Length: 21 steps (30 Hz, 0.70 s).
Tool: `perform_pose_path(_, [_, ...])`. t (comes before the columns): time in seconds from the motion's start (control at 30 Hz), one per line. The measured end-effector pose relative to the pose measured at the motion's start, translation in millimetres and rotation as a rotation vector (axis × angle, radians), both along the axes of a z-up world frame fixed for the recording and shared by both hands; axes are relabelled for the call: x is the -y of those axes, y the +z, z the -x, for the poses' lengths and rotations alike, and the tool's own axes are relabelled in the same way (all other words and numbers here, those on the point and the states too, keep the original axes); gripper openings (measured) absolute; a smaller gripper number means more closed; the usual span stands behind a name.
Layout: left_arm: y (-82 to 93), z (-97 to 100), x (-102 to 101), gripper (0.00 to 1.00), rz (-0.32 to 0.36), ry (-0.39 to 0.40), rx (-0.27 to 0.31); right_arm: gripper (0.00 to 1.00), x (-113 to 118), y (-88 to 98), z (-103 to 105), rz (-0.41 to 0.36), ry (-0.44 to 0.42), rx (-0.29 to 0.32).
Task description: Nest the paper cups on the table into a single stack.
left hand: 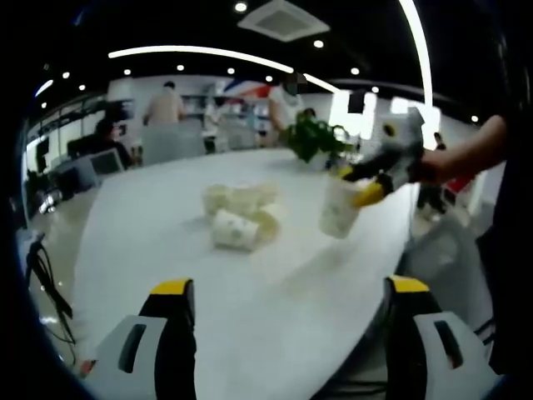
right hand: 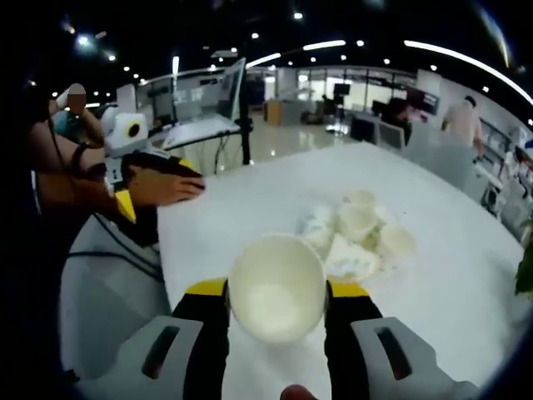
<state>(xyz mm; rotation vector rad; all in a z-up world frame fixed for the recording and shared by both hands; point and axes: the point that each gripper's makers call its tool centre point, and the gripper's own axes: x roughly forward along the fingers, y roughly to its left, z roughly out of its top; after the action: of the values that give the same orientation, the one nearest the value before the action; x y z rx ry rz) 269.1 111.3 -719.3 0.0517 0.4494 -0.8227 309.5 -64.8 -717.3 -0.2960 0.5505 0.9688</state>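
In the right gripper view your right gripper (right hand: pixel 277 310) sits nearest, its two yellow-tipped jaws pressed against either side of a white paper cup (right hand: pixel 276 287); the held cup's open mouth faces the camera, so you look straight down into it; just beyond it on the white table (right hand: pixel 250 208) lies the pile of loose cups (right hand: pixel 360 233), several of them tipped over and touching one another, a few with their mouths turned up; to the left of that view your left gripper (right hand: pixel 137 185) hangs near the table's edge, with your hand (right hand: pixel 162 185) wrapped around its handle, and you cannot tell from there how its jaws stand; farther back are desks, monitors and a person standing at the right. In the left gripper view your left gripper (left hand: pixel 287 304) rises from the bottom with its jaws spread wide apart and nothing between them, only bare tabletop (left hand: pixel 266 317) showing in the gap; past it, near the middle of the table, the same pile of cups (left hand: pixel 237 217) lies on its side; to the right your right gripper (left hand: pixel 366 182) holds its cup (left hand: pixel 340 208) above the table, tilted, apart from the pile; behind that stands a green potted plant (left hand: pixel 312 137) at the table's far end, and beyond it people and office furniture.
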Motion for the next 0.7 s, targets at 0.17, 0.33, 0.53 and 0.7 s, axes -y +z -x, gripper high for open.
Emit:
perform_pose_path(0.17, [1.0, 2.8, -0.4, 0.94, 0.009, -0.002, -0.004, 0.41, -3.6, -5.4, 11.7, 0.007, 0.009, -0.009])
perform_pose_path(0.33, [0.5, 5.1, -0.5, 0.94, 0.013, 0.0, -0.006, 0.41, -9.6, -7.7, 22.0, 0.0, 0.028, -0.02])
perform_pose_path(0.53, [0.6, 6.8, -1.5, 0.94, 0.015, 0.001, -0.004, 0.41, -18.4, -15.1, 30.9, 0.01, 0.053, -0.029])
perform_pose_path(0.7, [-0.5, 7.3, -3.0, 0.94, 0.016, 0.007, -0.01, 0.41, -22.2, -22.4, 34.2, 0.013, 0.072, -0.044])
